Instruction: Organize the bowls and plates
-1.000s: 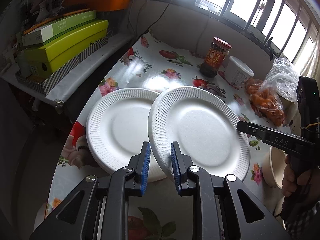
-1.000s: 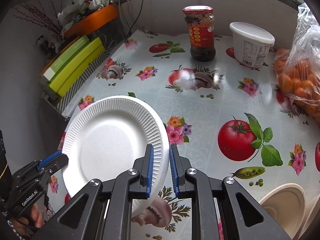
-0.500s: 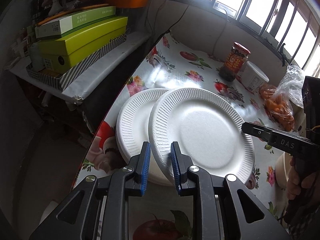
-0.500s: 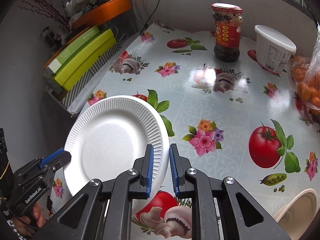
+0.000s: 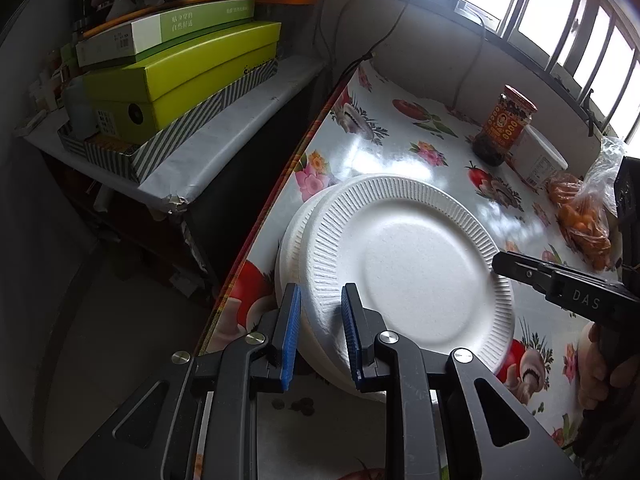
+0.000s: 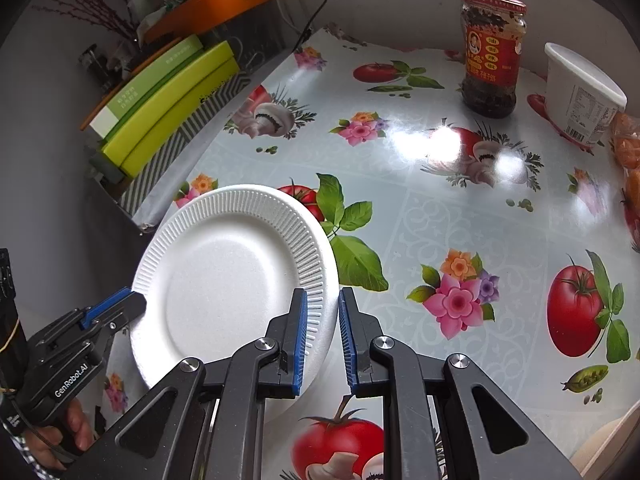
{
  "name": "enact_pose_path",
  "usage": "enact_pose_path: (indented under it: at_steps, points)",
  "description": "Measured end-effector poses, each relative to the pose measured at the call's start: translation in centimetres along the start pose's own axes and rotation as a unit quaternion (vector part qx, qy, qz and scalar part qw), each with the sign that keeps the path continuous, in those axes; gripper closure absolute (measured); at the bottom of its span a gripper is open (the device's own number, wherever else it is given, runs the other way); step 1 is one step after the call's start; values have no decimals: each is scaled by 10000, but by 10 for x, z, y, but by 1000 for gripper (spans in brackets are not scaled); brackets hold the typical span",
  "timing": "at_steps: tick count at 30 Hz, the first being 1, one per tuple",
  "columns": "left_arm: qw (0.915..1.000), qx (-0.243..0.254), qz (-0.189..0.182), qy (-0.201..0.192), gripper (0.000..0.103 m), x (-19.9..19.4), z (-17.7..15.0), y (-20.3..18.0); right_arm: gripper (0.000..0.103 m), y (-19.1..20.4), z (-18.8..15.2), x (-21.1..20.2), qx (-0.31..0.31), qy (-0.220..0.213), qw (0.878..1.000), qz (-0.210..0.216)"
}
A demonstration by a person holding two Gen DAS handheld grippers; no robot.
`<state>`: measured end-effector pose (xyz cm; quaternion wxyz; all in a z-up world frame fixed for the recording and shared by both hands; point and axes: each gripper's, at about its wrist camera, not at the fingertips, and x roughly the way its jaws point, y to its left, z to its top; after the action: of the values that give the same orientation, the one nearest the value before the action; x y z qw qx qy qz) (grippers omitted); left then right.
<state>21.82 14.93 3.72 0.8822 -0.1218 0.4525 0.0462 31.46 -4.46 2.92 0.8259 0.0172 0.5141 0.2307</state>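
Glossy flower-and-vegetable oilcloth table [image 6: 460, 216] sitting under barred windows [image 5: 560, 20], white foam plate [image 5: 404, 264] being held over a second plate [image 5: 290, 240] at the table's left edge, lower plate mostly hidden, left gripper [image 5: 318, 336] and right gripper [image 6: 322, 336] clamping narrowly on opposite rims, chilli jar [image 6: 490, 52], white tub [image 6: 580, 92], bagged oranges [image 5: 582, 220] standing along the far edge, stacked green boxes [image 5: 180, 72] lying on a side shelf.

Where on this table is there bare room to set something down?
The widest bare patch is the middle of the tablecloth, between the plate and the jar and tub. The left edge is taken by the plates, the back right by the jar, tub and bag of oranges, and a bowl fills the near right corner.
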Motion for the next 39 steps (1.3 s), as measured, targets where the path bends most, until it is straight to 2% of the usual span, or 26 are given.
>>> enact_pose_path:
  at_steps: [9, 39]
  points:
    - [9999, -11, 100, 40, 81, 12, 3, 5, 87, 2, 3, 14, 36, 70, 10000, 35]
    - [9997, 36, 233, 62, 81, 12, 4, 3, 87, 6, 3, 16, -119, -8, 9999, -81]
